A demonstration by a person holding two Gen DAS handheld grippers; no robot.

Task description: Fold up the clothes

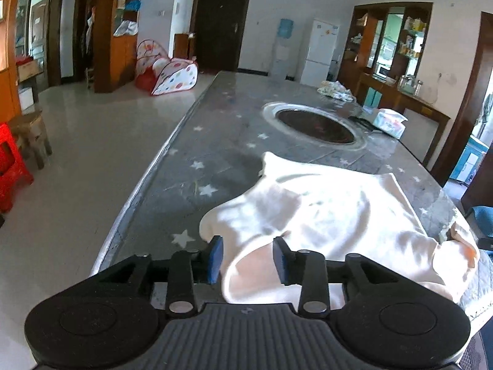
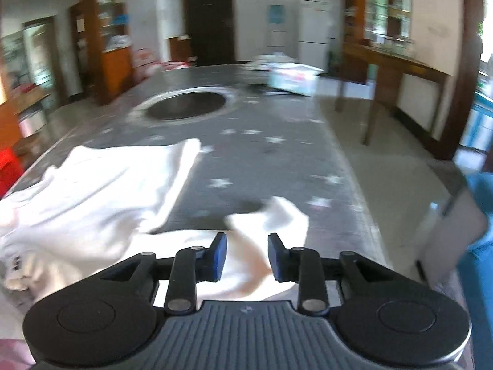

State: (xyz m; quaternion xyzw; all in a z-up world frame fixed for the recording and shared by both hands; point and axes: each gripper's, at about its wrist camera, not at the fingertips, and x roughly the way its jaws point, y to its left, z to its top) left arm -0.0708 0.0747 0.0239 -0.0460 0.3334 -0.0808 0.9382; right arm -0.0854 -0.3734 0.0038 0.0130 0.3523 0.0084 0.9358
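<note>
A white garment point(image 1: 332, 212) lies crumpled on the near end of a grey star-patterned table point(image 1: 215, 154). My left gripper point(image 1: 248, 257) is open, its blue pads on either side of a fold of the cloth at the near left edge. In the right wrist view the same garment point(image 2: 101, 191) spreads to the left, with a loose end point(image 2: 277, 215) curling up in front. My right gripper point(image 2: 247, 257) is open over that cloth. I cannot tell whether the pads touch it. The right view is motion-blurred.
A round dark recess point(image 1: 314, 125) sits in the table's middle. A tissue pack point(image 1: 389, 120) and a bundle of cloth point(image 1: 336, 91) lie at the far right end. Red stool point(image 1: 12, 166) and wooden stool point(image 1: 30, 135) stand left of the table. A wooden side table point(image 2: 391, 74) stands right.
</note>
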